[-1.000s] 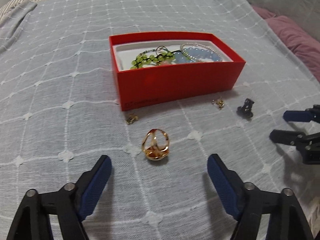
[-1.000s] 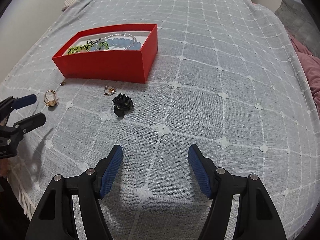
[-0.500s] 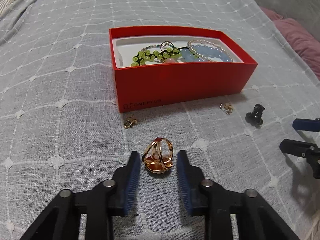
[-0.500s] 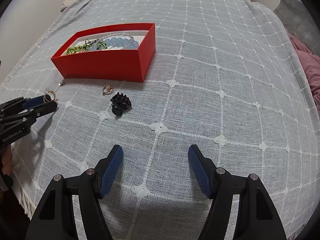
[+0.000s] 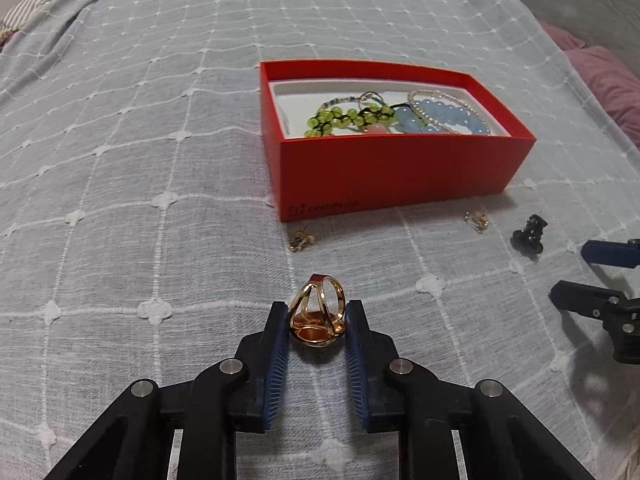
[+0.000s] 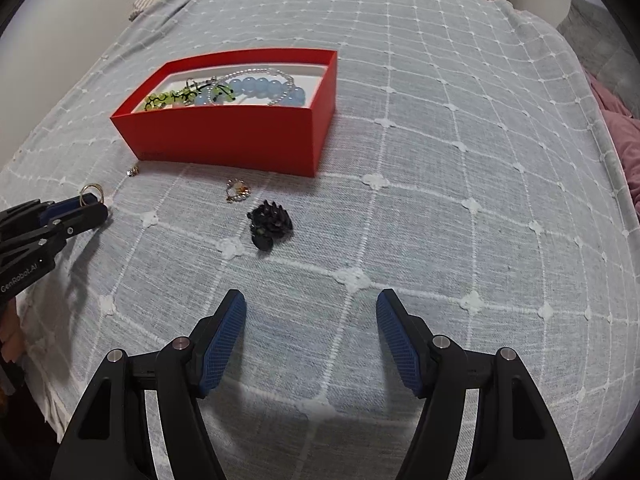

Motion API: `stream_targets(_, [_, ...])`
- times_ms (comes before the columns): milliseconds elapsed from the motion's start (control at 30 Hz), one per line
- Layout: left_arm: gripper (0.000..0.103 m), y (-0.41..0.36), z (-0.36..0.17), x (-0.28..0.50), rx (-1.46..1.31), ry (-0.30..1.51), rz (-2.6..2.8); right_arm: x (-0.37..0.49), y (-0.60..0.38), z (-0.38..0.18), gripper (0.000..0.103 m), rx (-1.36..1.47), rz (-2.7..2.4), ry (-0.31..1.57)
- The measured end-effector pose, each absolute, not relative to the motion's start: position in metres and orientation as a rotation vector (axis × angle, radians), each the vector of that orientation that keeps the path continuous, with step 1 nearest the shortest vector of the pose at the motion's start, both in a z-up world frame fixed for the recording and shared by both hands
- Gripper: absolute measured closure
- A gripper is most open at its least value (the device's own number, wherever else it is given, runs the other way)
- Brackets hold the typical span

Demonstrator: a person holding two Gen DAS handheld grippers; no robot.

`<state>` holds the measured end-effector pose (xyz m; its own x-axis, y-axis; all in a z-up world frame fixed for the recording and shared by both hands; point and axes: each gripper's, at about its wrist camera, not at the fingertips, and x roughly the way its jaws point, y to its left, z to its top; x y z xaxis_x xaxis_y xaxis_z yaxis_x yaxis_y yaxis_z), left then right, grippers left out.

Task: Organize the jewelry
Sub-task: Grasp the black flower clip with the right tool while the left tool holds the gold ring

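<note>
The left gripper [image 5: 317, 322] is closed on a gold ring [image 5: 318, 314], its blue pads pressing the band from both sides; the jaws have just been closing, with the ring between them. The ring stands on edge on the grey-blue checked bedspread [image 5: 120, 200], in front of the near left corner of the red box [image 5: 392, 168]. Whether it is lifted off the cloth cannot be told. Inside the box lie a green bead bracelet [image 5: 340, 118], a blue bead bracelet [image 5: 448, 118] and a thin pearl strand [image 5: 452, 102]. Just beside the box's near wall, on the cloth, sits a small gold earring [image 5: 301, 240] at the left, and a second earring [image 5: 478, 220] further right. A black hair claw [image 5: 529, 234] lies just right of that second earring. The right gripper [image 6: 311, 340] hovers over bare cloth with its jaws wide apart and nothing between them, the claw a little beyond its tips.
</note>
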<state>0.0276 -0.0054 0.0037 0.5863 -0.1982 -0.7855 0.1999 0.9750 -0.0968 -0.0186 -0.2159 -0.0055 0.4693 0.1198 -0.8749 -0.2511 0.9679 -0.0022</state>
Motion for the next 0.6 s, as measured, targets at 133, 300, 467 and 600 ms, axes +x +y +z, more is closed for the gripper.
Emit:
stream_targets(133, [0.08,-0.001,0.003,0.028,-0.01,0.925,-0.219,-0.012,-0.207,-0.007,0.032,-0.154,0.23,1.046])
stream_targets(300, [0.08,0.003,0.002,0.027,-0.01,0.932,-0.21,-0.005,-0.199,-0.006,0.032,-0.163,0.237,1.022])
stream_targets(467, [0.08,0.005,0.002,0.027,-0.008,0.933,-0.208,0.003,-0.191,-0.006,0.035,-0.162,0.258,1.011])
stream_targets(600, [0.08,0.007,0.001,0.028,-0.013,0.935,-0.208,0.008,-0.186,-0.004,0.046,-0.167,0.267,0.999])
